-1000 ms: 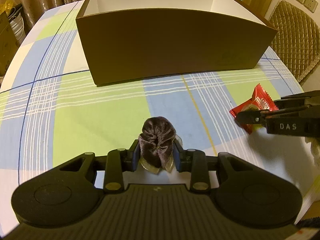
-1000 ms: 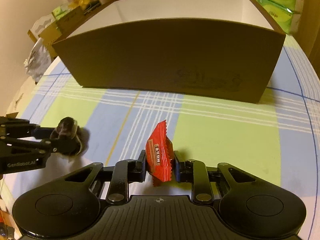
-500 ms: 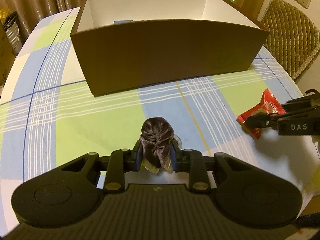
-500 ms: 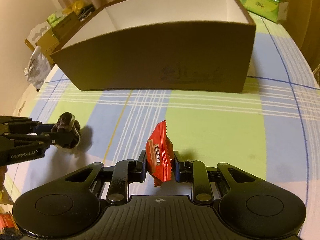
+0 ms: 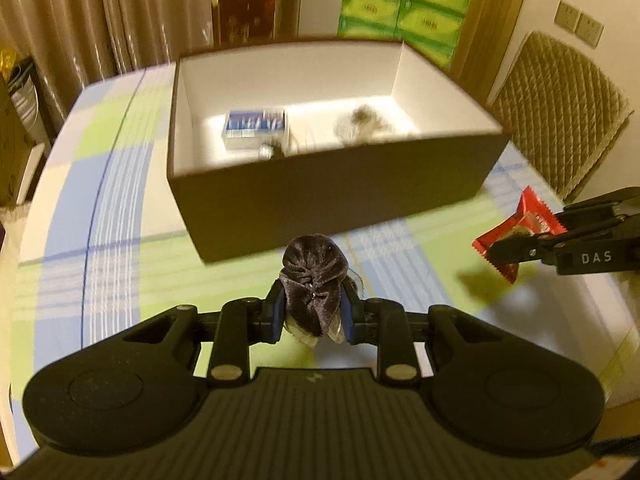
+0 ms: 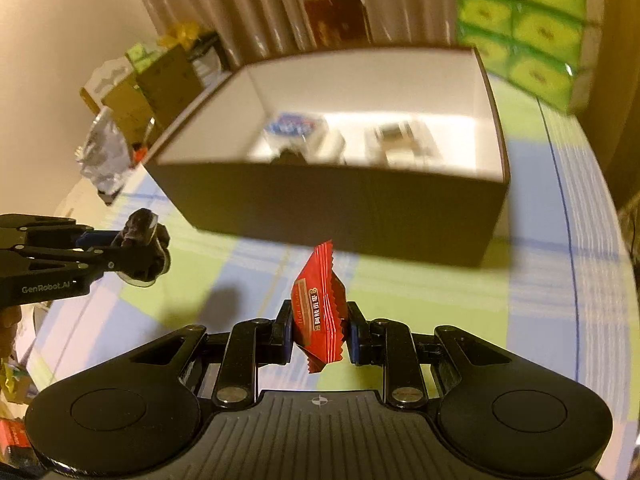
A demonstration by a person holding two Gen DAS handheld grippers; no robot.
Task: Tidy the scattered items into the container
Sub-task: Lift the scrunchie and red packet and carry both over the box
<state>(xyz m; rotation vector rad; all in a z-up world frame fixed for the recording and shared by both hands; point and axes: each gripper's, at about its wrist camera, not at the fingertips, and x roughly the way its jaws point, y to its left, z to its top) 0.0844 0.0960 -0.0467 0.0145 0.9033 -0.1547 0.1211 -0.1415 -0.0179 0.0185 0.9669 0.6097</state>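
Note:
My left gripper (image 5: 313, 312) is shut on a dark purple velvet scrunchie (image 5: 313, 280) and holds it in the air in front of the brown box (image 5: 328, 196). My right gripper (image 6: 319, 330) is shut on a red snack packet (image 6: 318, 312), also raised, to the right of the left one. The box has a white inside holding a blue-and-white packet (image 5: 256, 126) and other small items. In the right wrist view the box (image 6: 340, 208) is ahead and the left gripper (image 6: 136, 252) is at the left. In the left wrist view the right gripper (image 5: 504, 250) with the packet (image 5: 516, 228) is at the right.
The table has a blue, green and white checked cloth (image 5: 112, 216). A quilted chair (image 5: 560, 108) stands at the right. Green tissue packs (image 5: 400, 4) and curtains are behind the box. Cardboard boxes and bags (image 6: 132, 92) stand off the table's left side.
Both grippers have risen well above the table with their items, so the inside of the box now shows. The view is blurred by motion.

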